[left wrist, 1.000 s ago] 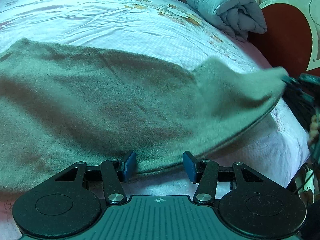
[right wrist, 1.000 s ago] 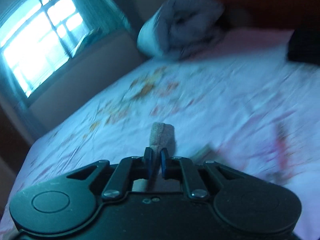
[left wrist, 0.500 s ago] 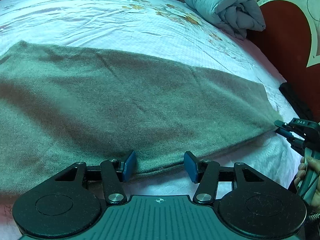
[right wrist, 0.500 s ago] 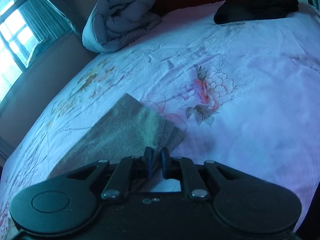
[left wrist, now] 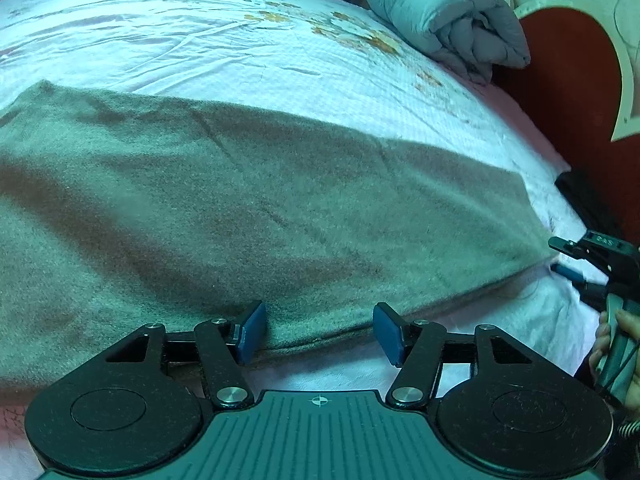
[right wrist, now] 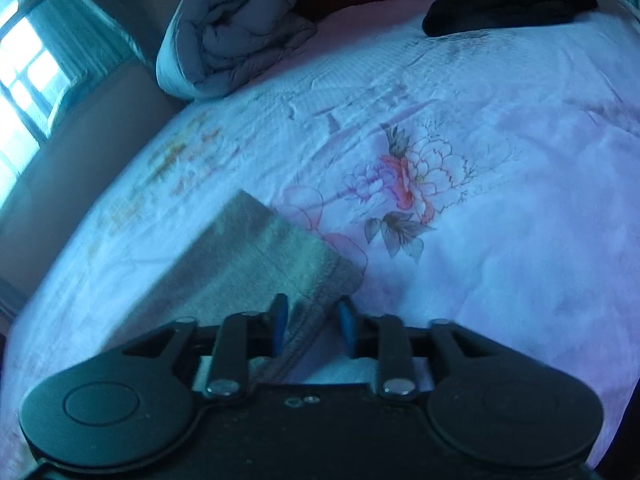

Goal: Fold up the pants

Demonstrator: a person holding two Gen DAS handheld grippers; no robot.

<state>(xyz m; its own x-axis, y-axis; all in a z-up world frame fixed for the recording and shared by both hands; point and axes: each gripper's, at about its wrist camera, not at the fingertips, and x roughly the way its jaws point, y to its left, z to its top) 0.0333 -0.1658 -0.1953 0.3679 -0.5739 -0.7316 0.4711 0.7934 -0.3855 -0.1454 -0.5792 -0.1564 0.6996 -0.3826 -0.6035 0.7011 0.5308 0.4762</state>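
One pair of grey-green fleecy pants [left wrist: 248, 216] lying flat across the frame's middle on the floral bedsheet [left wrist: 200, 40], two grippers, left gripper [left wrist: 320, 330] gaping wide at the hem, right gripper [right wrist: 312, 322] standing part-open around a corner, gripping nothing, one rolled grey quilt [left wrist: 448, 20] sitting upper right.

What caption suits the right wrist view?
Open right gripper straddling the pants hem on a floral bedsheet.

- The bed [left wrist: 224, 36] wears a pale pink-white sheet [right wrist: 500, 240], creased and printed with flowers.
- Grey-green pants [left wrist: 240, 208] lie flat across the sheet, spread wide along the near side; one end shows in the right wrist view [right wrist: 256, 256].
- A rolled grey quilt [left wrist: 448, 16] sits on the bed by the red headboard [left wrist: 572, 80].
- A dark bundle of cloth [right wrist: 508, 8] lies on the bed near the headboard.
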